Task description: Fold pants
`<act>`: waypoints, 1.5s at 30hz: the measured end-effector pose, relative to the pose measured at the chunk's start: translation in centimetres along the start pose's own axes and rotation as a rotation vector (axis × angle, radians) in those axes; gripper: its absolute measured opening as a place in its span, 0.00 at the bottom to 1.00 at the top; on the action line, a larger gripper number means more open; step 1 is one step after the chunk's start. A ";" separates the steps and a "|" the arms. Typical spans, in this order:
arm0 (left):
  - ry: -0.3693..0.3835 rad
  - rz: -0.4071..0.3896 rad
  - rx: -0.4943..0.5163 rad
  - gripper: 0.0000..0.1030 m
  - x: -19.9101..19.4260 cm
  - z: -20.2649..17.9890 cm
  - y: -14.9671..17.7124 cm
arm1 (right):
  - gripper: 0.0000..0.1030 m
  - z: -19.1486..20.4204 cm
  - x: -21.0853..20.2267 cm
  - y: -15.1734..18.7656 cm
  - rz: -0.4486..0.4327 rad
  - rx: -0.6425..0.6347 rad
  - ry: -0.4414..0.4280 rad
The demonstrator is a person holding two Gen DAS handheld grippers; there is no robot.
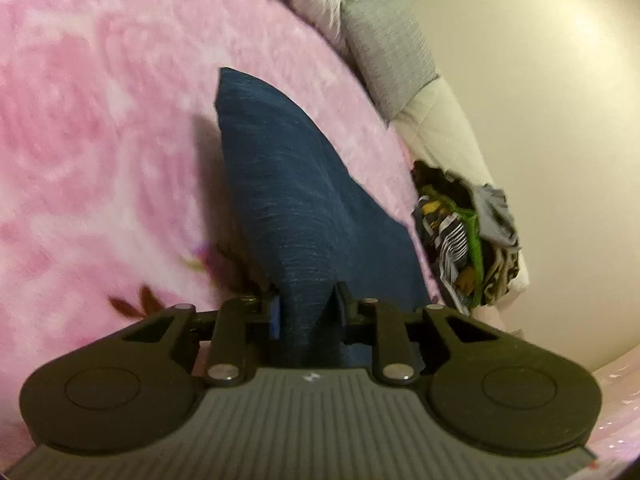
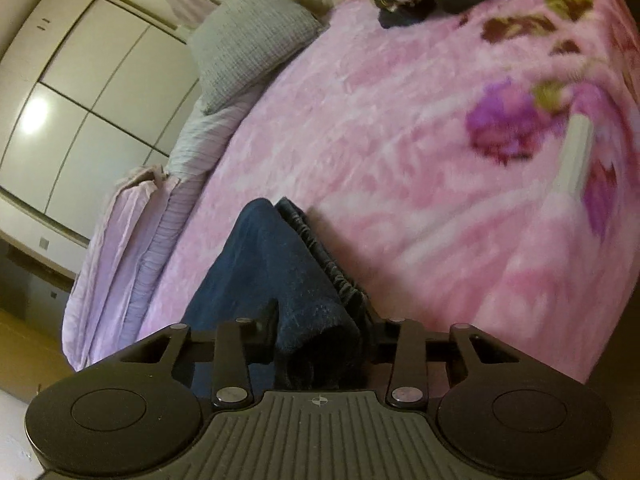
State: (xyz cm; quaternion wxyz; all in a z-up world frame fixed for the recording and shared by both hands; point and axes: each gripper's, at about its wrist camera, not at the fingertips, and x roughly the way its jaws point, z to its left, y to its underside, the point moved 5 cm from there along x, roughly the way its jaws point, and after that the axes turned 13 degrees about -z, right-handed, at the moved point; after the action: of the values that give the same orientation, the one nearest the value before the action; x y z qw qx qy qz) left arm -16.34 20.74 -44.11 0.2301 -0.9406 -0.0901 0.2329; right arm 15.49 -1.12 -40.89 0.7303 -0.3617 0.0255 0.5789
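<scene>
The main risk here is the cloth slipping: each grip takes only a bunched edge of the pants [image 1: 288, 200], so an uneven pull by one hand could tug a corner free or drag the fold crooked across the fluffy pink blanket [image 1: 100, 140], which looks likely to catch and wrinkle the fabric. The left gripper [image 1: 308, 312] has its jaws clamped on a narrow gather of the blue cloth, the fabric pinched between the two fingers. The right gripper [image 2: 320, 332] has its jaws closed on a thicker rolled wad of the pants, near what seems to be the ruffled elastic waistband; that bulk may work loose more easily. The pants are dark blue with a soft, faintly heathered knit, lying on the bed and running away from both grippers in a tapering, already doubled strip. In the left wrist view the far end comes to a blunt point, flat on the blanket. A grey pillow [image 2: 248, 40] and a heap of clothes [image 1: 468, 236] sit well apart at the bed's edge.
</scene>
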 end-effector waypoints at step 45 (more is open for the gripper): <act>-0.299 -0.278 0.334 0.26 -10.4 7.8 -11.2 | 0.13 16.3 5.2 15.6 0.067 -0.907 -0.163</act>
State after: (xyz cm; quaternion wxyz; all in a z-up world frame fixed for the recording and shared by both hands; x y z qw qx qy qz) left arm -29.91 30.76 -40.83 0.3961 -0.8234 -0.2118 0.3468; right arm -2.55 13.35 -39.04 0.4786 -0.5969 -0.2764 0.5816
